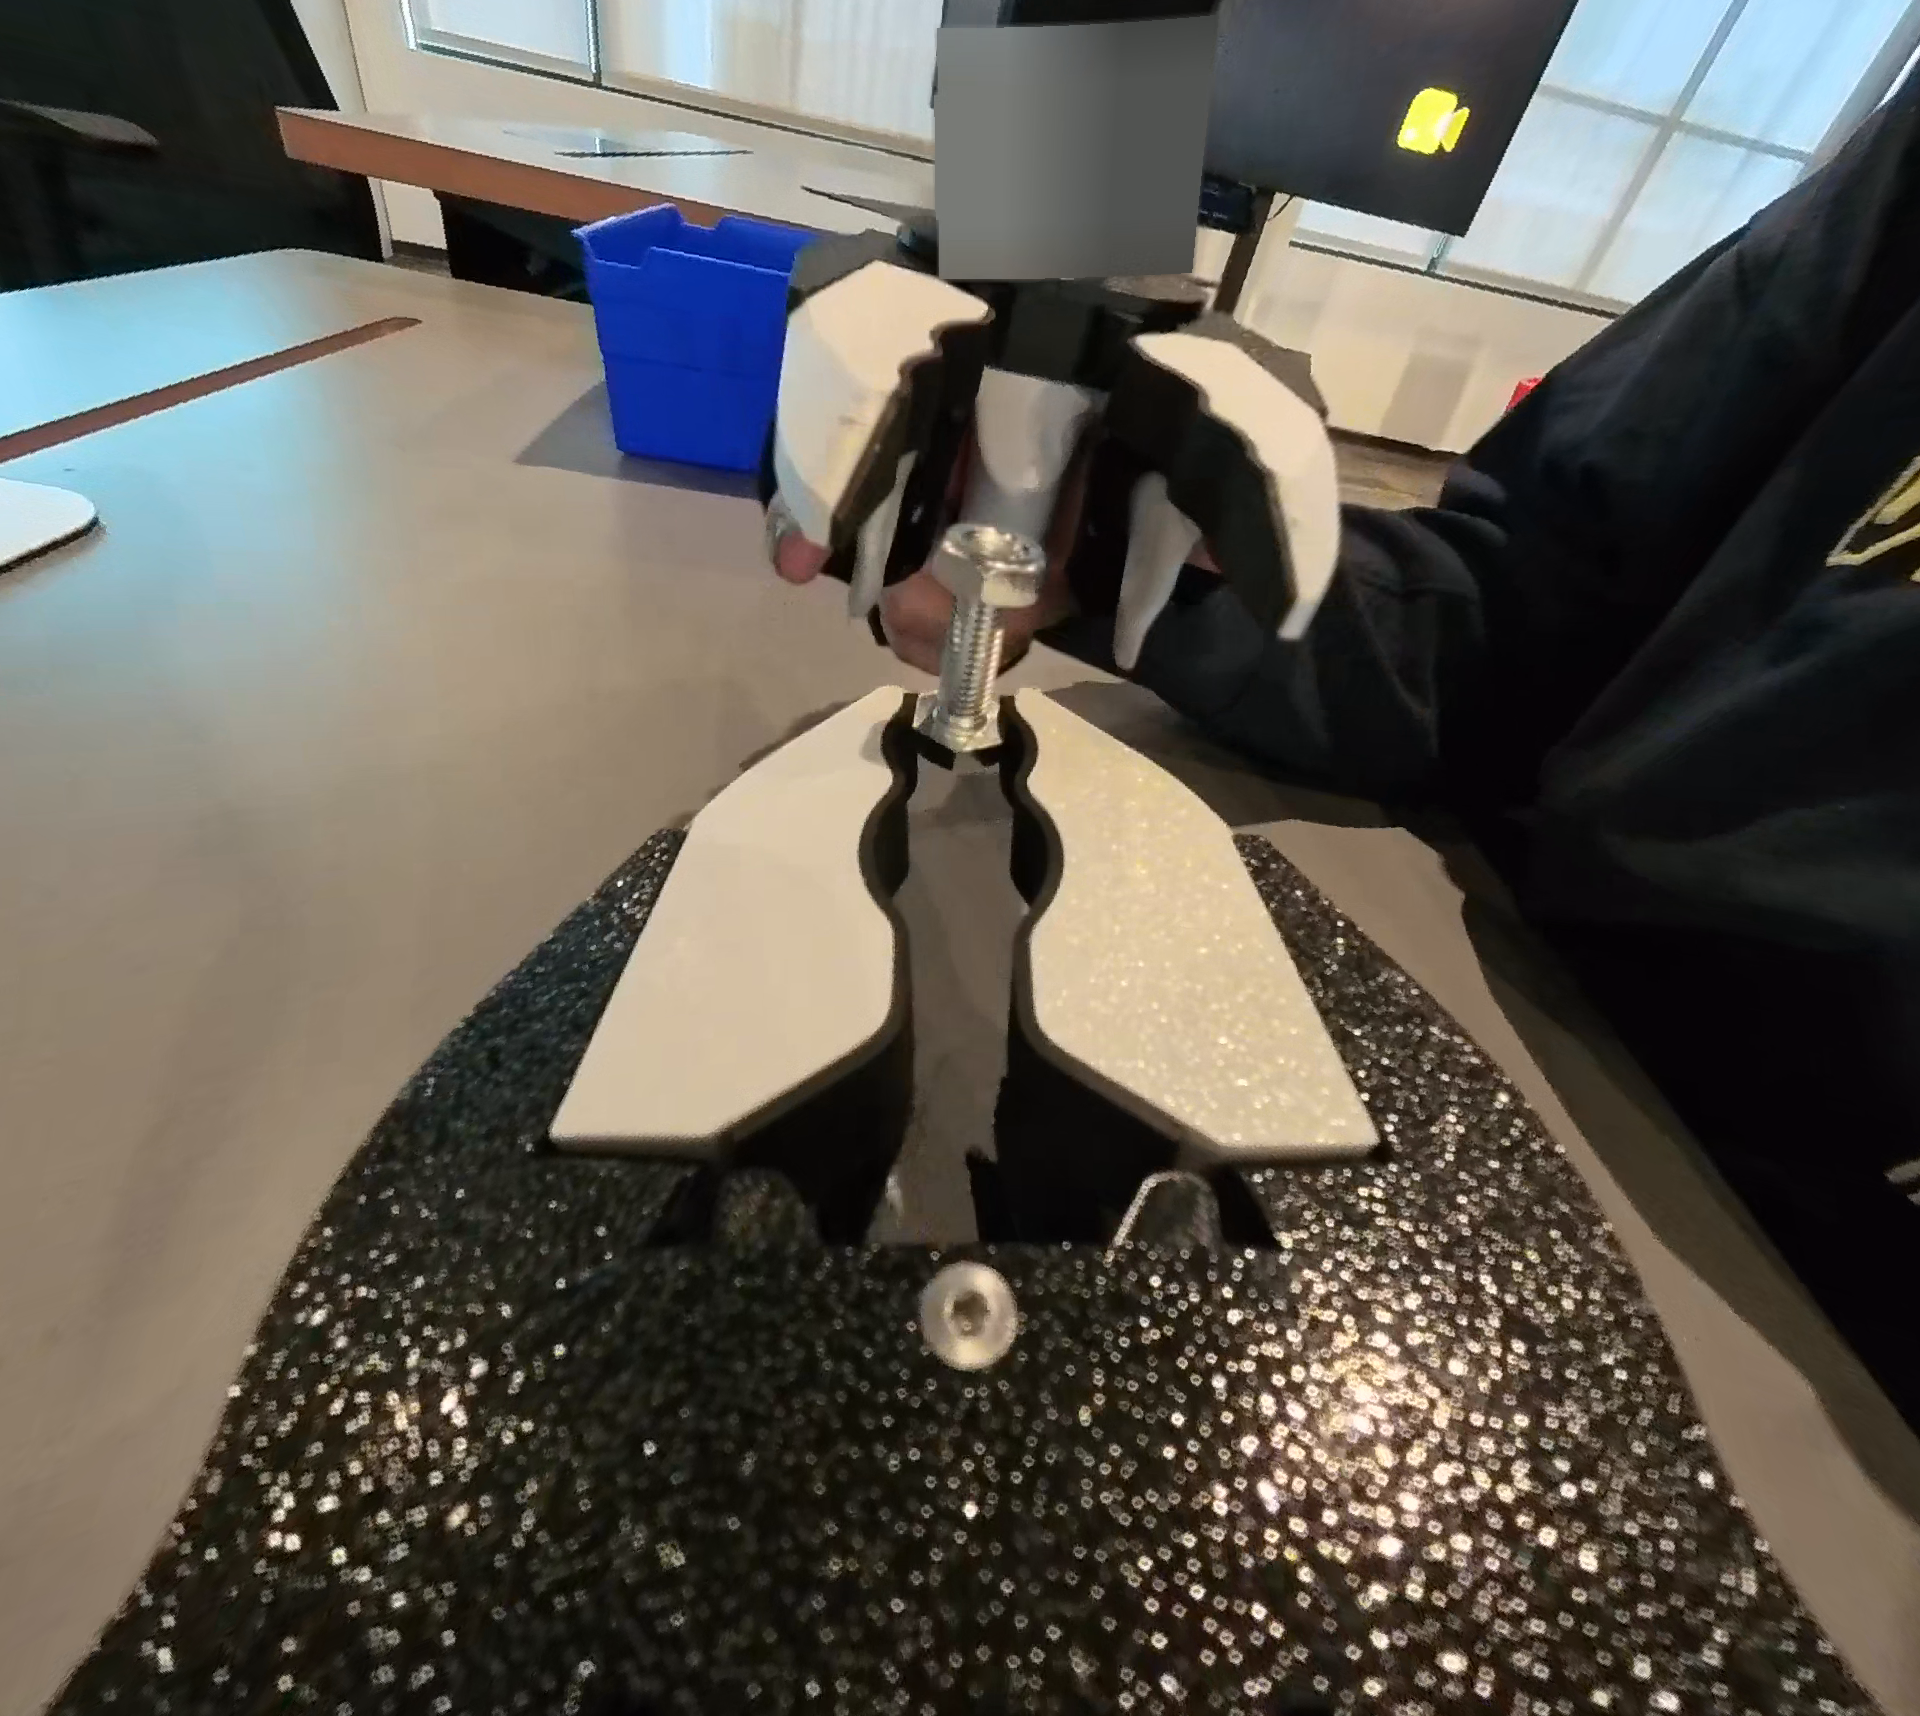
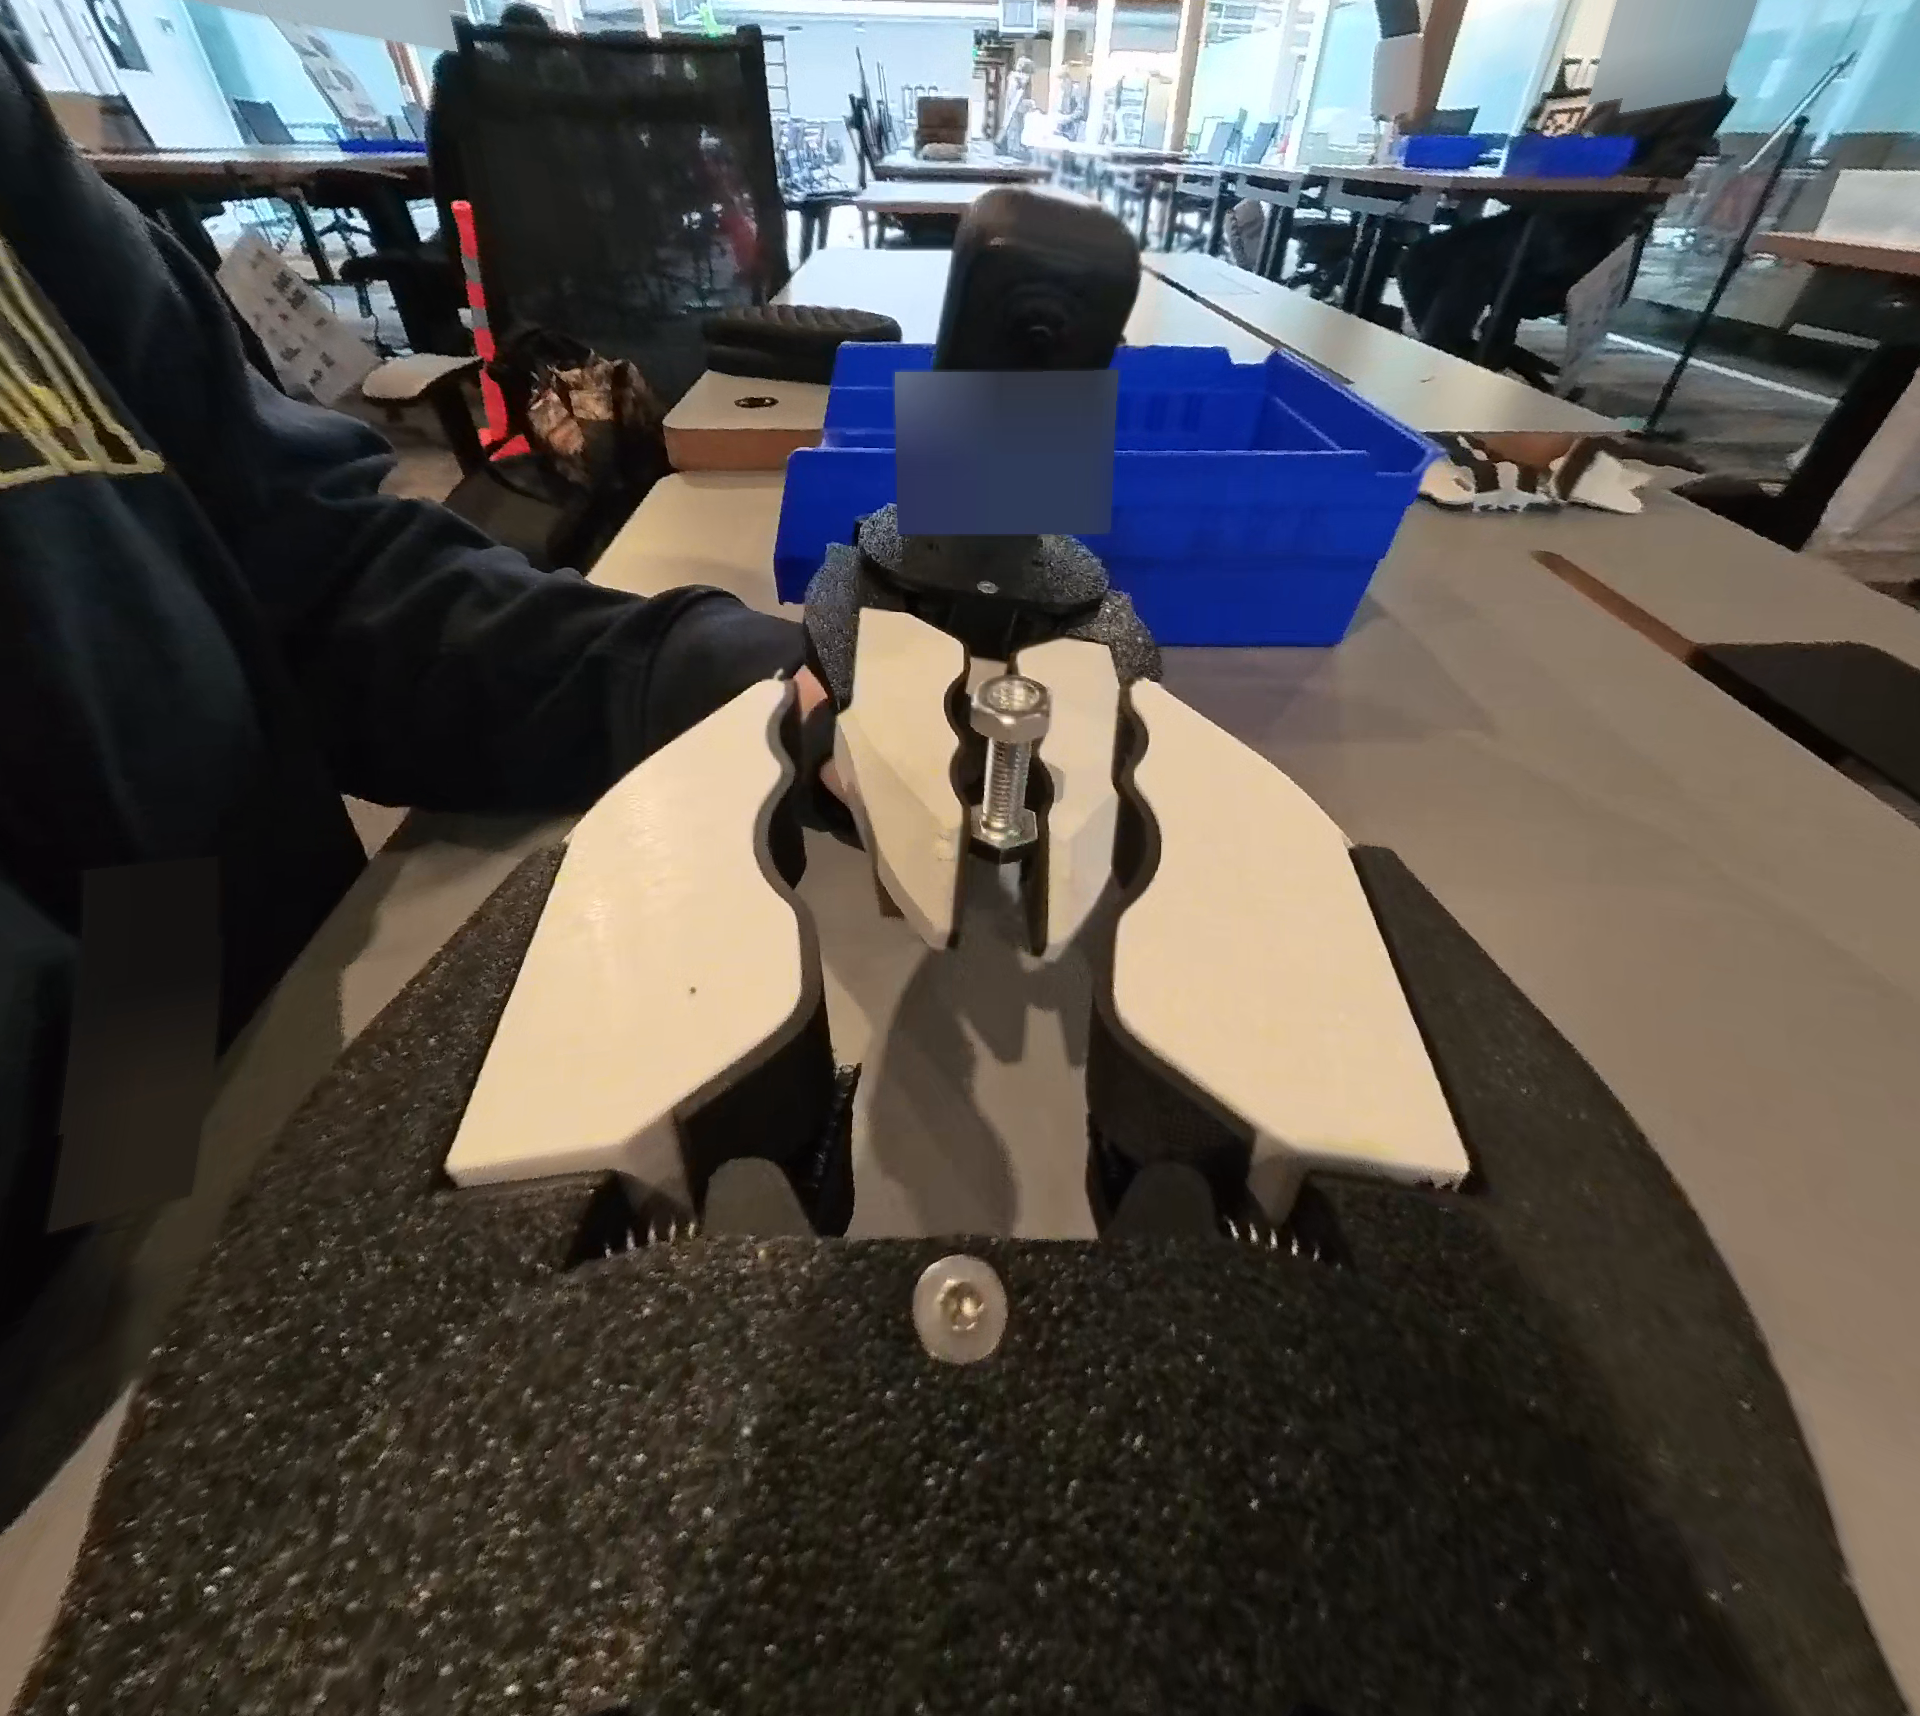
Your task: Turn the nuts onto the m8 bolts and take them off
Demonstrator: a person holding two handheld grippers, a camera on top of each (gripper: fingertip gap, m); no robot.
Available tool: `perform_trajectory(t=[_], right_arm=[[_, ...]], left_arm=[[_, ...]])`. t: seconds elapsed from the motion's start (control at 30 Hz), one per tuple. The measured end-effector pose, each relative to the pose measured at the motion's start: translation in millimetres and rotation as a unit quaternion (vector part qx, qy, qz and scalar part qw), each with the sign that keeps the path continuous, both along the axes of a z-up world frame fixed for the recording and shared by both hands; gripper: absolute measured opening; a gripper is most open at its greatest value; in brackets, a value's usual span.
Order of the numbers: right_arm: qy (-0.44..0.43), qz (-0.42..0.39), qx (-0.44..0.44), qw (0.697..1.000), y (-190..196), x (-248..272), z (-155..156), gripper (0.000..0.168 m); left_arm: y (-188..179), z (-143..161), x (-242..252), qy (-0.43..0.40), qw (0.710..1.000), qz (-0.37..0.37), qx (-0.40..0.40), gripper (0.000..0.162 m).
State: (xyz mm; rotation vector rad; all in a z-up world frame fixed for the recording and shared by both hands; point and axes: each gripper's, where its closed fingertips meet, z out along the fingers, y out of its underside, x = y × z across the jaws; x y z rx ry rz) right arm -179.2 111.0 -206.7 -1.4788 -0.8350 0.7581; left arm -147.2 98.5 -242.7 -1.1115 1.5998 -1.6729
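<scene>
A silver M8 bolt [image 1: 968,664] stands upright, head down, with a hex nut [image 1: 987,573] at the top of its thread. My left gripper [image 1: 961,726] is shut on the bolt's head, just above the grey table [image 1: 312,627]. My right gripper [image 1: 1070,617] faces it, fingers wide open, with the nut between its fingertips and not touched. In the right wrist view my right gripper [image 2: 956,710] is open around the nut [image 2: 1010,710] and bolt [image 2: 1004,783]. The left gripper [image 2: 997,877] holds the bolt from the far side.
A blue plastic bin [image 1: 686,357] stands on the table behind the grippers; it also shows in the right wrist view [image 2: 1247,565]. A dark monitor [image 1: 1455,4] is at the back. The person's dark sleeves [image 1: 1558,575] [image 2: 416,627] reach in from the sides. A black chair [image 2: 613,191] stands beyond. Across from one pair of fingers to the other is roughly 4 cm.
</scene>
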Motion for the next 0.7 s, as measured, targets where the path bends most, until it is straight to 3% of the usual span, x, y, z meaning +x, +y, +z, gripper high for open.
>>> perform_trajectory(t=[0.3, 0.43, 0.7], right_arm=[[0.001, 0.031, -0.019, 0.999, -9, 2, -1, 0.051], [-0.011, 0.055, -0.028, 0.998, -19, 5, -3, 0.04], [-0.03, 0.009, 0.011, 0.999, -7, 3, -3, 0.051]], left_arm=[[0, 0, 0, 0.003, 1.0, -0.003, -0.003, 0.014], [1, 0, 0, 0.004, 1.0, -0.002, -0.008, 0.014], [-2, -4, 1, 0.015, 1.0, -0.006, 0.0, 0.014]])
